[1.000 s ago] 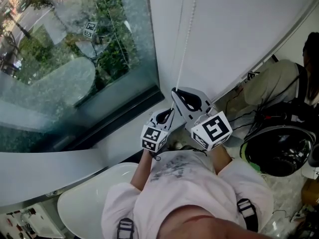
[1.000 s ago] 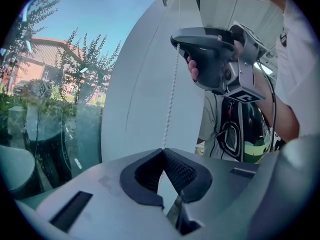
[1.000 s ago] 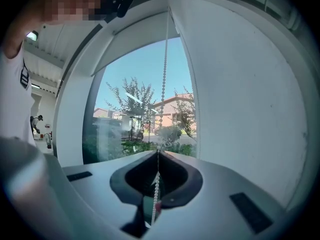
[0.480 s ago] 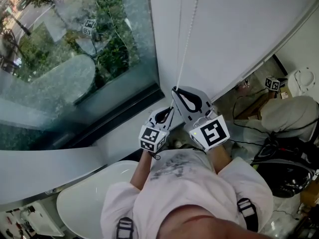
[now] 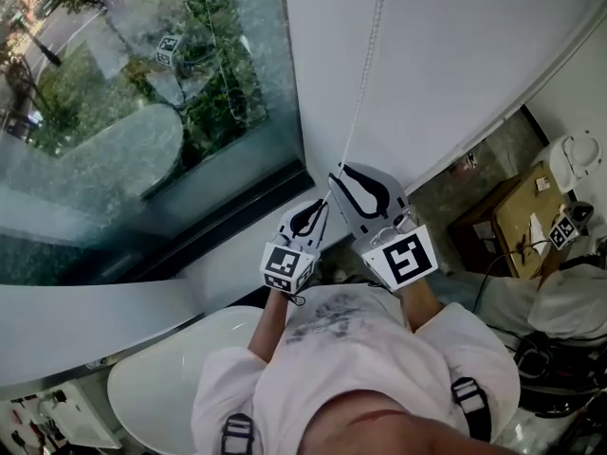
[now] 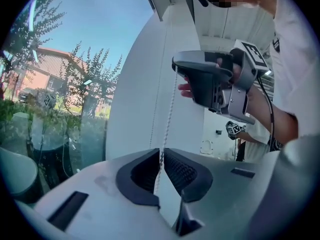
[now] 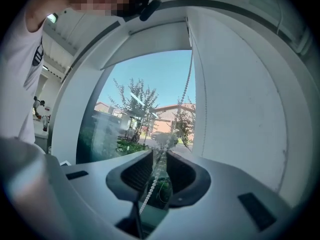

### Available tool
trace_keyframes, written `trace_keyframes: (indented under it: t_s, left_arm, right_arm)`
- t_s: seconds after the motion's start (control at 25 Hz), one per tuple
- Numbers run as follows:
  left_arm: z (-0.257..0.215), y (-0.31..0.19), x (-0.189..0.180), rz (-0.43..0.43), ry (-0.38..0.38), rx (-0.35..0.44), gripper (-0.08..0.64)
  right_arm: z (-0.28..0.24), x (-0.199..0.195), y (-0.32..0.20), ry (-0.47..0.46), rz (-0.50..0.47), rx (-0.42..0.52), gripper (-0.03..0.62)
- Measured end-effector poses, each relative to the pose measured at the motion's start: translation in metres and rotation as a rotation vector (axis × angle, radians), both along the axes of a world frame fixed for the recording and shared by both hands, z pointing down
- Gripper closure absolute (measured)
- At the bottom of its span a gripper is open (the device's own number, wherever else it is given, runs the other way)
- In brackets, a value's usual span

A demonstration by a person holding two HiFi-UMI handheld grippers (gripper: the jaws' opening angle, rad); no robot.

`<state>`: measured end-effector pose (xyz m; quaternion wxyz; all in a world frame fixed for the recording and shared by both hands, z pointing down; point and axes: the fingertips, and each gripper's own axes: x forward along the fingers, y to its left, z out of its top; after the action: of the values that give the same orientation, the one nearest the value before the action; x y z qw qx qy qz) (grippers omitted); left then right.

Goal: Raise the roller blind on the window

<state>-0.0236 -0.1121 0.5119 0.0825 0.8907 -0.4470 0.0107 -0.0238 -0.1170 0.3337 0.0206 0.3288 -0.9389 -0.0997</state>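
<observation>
The white roller blind [image 5: 455, 55] hangs beside the window glass [image 5: 142, 112]. Its bead chain [image 5: 365, 74] runs down to both grippers, which sit close together above the sill. My left gripper [image 5: 318, 209] is the lower one and is shut on the bead chain [image 6: 170, 109], which enters its closed tips [image 6: 161, 151]. My right gripper [image 5: 335, 175] is just above it, and its jaws have just been opening. The bead chain [image 7: 187, 84] passes loosely through the gap of the right gripper [image 7: 161, 156], and the pads are not pressing on it. The right gripper [image 6: 200, 79] also shows in the left gripper view.
A dark window sill [image 5: 218, 221] runs below the glass. A white rounded tabletop [image 5: 161, 387] lies at the lower left. A cardboard box [image 5: 517, 216] and cables lie on the floor at the right, next to another marker cube [image 5: 567, 227].
The chain now slants further right at the top. The dark helmet and the person at the right have left the view, uncovering the cardboard box. Both grippers stay at the chain.
</observation>
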Motion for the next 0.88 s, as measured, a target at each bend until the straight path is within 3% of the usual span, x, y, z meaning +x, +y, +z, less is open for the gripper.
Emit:
trace_keyframes:
  t_s: [0.08, 0.24, 0.44, 0.64, 0.88]
  left_arm:
    - [-0.008, 0.001, -0.003, -0.009, 0.002, 0.019, 0.548]
    - [-0.026, 0.002, -0.010, -0.027, 0.015, 0.051, 0.492]
    - [-0.055, 0.006, -0.025, -0.063, 0.038, 0.111, 0.494]
    - [-0.088, 0.014, -0.033, -0.095, 0.033, 0.190, 0.542]
    - [-0.096, 0.023, -0.038, -0.116, 0.023, 0.188, 0.554]
  right_arm:
    - [0.001, 0.003, 0.001, -0.001, 0.002, 0.002, 0.434]
    - [0.005, 0.007, 0.002, -0.006, 0.017, 0.002, 0.420]
    - [0.014, 0.009, 0.005, -0.016, 0.013, -0.010, 0.422]
    - [0.023, 0.017, 0.010, -0.044, 0.046, 0.000, 0.501]
    - [0.070, 0.020, 0.012, 0.010, 0.051, -0.138, 0.531]
